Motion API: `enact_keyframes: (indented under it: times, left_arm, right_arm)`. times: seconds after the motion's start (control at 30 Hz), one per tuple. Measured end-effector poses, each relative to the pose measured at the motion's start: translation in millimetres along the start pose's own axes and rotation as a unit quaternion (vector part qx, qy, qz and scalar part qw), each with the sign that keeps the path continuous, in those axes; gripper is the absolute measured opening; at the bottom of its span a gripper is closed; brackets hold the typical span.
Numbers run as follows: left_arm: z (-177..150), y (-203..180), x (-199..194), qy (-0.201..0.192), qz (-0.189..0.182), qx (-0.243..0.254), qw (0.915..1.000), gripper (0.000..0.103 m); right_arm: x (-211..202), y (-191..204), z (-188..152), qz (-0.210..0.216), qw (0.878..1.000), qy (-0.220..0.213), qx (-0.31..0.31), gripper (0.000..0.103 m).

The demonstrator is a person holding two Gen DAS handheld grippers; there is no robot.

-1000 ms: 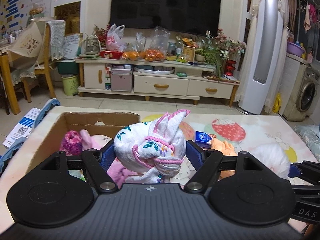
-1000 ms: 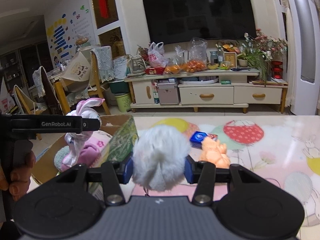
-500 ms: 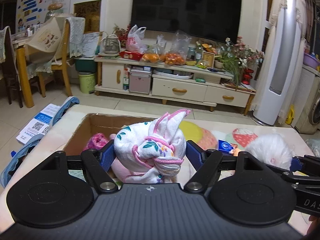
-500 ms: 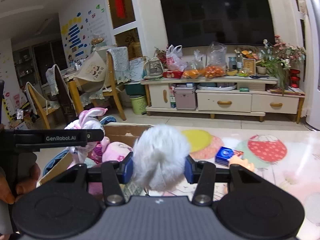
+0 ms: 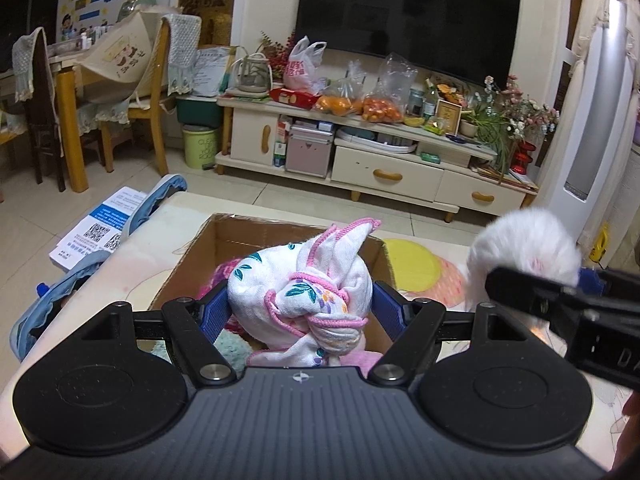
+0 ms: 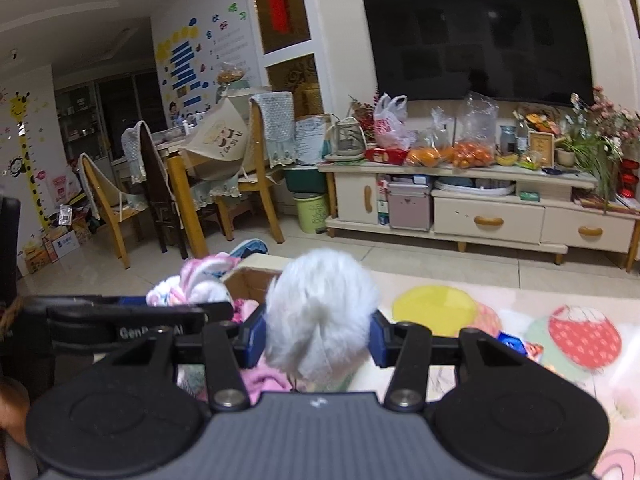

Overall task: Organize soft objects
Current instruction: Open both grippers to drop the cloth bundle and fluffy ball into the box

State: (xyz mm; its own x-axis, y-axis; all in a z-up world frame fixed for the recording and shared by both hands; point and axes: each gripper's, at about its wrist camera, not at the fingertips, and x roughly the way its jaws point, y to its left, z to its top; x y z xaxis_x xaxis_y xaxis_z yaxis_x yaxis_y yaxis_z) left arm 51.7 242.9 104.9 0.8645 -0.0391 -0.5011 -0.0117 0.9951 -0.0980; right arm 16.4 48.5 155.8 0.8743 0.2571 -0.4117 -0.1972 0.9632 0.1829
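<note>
two soft bundles held over the cardboard box

the left gripper (image 5: 301, 312) is seen clamped on a knotted floral cloth bundle (image 5: 304, 292), white with pink edging and teal leaves; the blue pads are pressed against both of its sides, so the jaws are spread wide by the bundle itself. the bundle is held above the open cardboard box (image 5: 224, 236), with its pointed ends sticking upward. inside the box, a magenta knitted item (image 5: 214, 280), a teal fluffy piece (image 5: 234, 346) and something pale pink (image 5: 358, 360) are partly seen beneath the bundle.

the right gripper (image 6: 318, 334) is closed on a white fluffy pompom (image 6: 320, 316), its fur squeezed between the blue pads. in the left wrist view the pompom (image 5: 524, 248) is seen to the right of the box, just beside its right wall. in the right wrist view it is held near the box's far corner (image 6: 252, 280), with the floral bundle (image 6: 188, 290) and the left gripper's black body (image 6: 132, 322) alongside at the left.

the box is set on a table covered with a pastel cartoon-print cloth (image 6: 520, 292). a small blue item (image 6: 512, 342) is lying on that cloth, to the right of the pompom.
</note>
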Motion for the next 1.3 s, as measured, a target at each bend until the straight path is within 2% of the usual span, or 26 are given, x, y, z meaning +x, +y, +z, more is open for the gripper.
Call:
enact_keyframes:
  times: [0.47,1.1,1.23,1.3]
  left_arm:
    - [0,-1,8,0.028,0.027,-0.027,0.9989,0.092]
    - [-2,-1,16,0.069,0.033,-0.02,0.9968,0.092]
    - [-2,2,17,0.077,0.037,-0.017,0.9962,0.092]
    - [-1,2,19,0.082,0.037,-0.015,0.9958,0.091]
  right_arm:
    - [52,7,28,0.027,0.999,-0.001,-0.019,0.049]
    - [122,-13,16,0.006,0.998,0.05,-0.028,0.05]
    - [131,-18,13,0.0,0.998,0.056,-0.031,0.051]
    - [135,-18,12,0.005,0.997,0.064,-0.035,0.055]
